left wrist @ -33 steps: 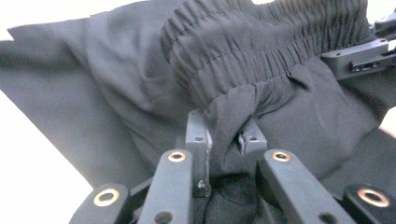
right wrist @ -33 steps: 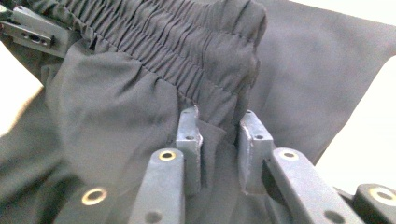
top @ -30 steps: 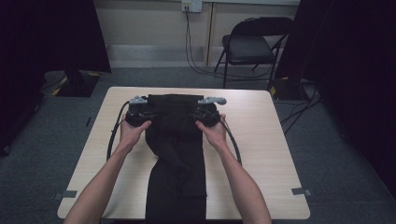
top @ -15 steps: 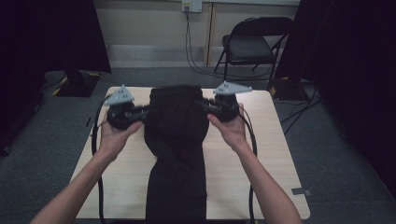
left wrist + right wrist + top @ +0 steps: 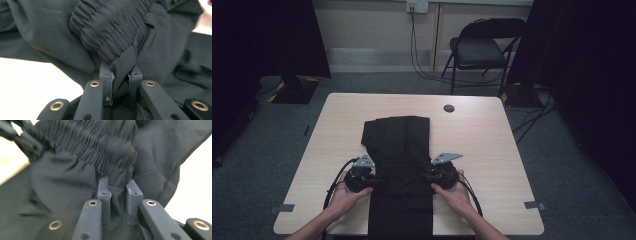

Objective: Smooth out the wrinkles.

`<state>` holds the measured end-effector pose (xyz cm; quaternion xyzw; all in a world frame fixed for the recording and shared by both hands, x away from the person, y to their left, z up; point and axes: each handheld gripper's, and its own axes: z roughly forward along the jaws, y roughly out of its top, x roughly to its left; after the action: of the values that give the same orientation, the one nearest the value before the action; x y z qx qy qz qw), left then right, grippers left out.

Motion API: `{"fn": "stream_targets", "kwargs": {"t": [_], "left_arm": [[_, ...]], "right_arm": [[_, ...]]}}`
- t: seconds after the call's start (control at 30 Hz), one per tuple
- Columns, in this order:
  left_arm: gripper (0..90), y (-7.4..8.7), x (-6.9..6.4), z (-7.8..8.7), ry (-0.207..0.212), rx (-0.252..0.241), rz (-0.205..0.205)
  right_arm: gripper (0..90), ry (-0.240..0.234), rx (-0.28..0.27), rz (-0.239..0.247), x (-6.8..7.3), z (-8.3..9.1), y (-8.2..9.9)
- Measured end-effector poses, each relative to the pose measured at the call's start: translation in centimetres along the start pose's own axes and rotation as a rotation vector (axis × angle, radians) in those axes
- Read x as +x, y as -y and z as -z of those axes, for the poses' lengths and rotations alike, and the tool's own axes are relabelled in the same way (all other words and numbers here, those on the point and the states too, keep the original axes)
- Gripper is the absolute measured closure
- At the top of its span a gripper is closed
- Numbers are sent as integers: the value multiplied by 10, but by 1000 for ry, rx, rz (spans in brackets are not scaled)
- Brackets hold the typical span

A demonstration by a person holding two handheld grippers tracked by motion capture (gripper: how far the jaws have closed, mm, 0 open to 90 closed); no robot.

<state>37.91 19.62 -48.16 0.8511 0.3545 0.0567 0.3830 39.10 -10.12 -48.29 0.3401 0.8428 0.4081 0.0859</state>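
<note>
A pair of black trousers (image 5: 396, 137) lies lengthwise down the middle of the light wooden table (image 5: 492, 150), its far part folded back toward the person. In the high view my left gripper (image 5: 373, 180) and right gripper (image 5: 426, 176) sit low at the garment's two sides near the front edge, each held in a hand. The left gripper (image 5: 120, 75) is shut on a pinch of black cloth just below the gathered elastic waistband (image 5: 112, 27). The right gripper (image 5: 117, 188) is shut on the cloth under the waistband (image 5: 95, 142) as well.
A small round dark disc (image 5: 448, 108) sits in the tabletop beyond the trousers. A black folding chair (image 5: 484, 47) stands behind the table, with cables (image 5: 414, 55) hanging from a wall socket. Bare tabletop lies left and right of the garment.
Both grippers lifted the waistband off the far end of the table, then carried it toward the person and down. The trousers are now folded over themselves.
</note>
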Motion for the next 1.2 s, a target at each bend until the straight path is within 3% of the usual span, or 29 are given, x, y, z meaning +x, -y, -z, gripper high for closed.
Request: {"fn": "stream_targets", "kwargs": {"t": [0.13, 0.23, 0.33, 0.37, 0.43, 0.57, 0.7, 0.87, 0.97, 1.0, 1.07, 1.2], "left_arm": [[788, -11, 10, -15, -77, 6, -40], [785, -26, 27, -29, -127, -19, 2], [778, -37, 39, -39, -163, -50, -14], [778, -38, 42, -41, -153, -59, 4], [777, -39, 41, -37, -147, -58, -2], [752, -40, 35, -18, -102, -106, -24], [690, -35, 23, 4, -68, -137, -63], [581, -18, 5, 23, -1, -140, -87], [542, -8, -2, 35, 39, -143, -112], [521, -7, -3, 39, 54, -155, -109], [485, -5, -3, 50, 76, -180, -110], [480, -3, 6, 60, 65, -227, -74]], "right_arm": [[772, 45, 1, 10, -15, -18, -5], [772, 88, -22, -6, -32, -30, -16], [771, 124, -33, -52, -49, -41, -28], [768, 130, -30, -58, -51, -42, -30], [756, 136, -24, -44, -54, -41, -34], [687, 95, -44, -23, -51, -29, -37], [639, 34, -98, 7, -38, -4, -36], [608, -33, -98, 48, -13, 19, -15], [569, -71, -71, 71, -1, 29, -2], [551, -76, -55, 87, 3, 34, 3], [512, -91, -58, 76, 5, 43, 9], [463, -87, -93, 70, 7, 62, 13]]}}
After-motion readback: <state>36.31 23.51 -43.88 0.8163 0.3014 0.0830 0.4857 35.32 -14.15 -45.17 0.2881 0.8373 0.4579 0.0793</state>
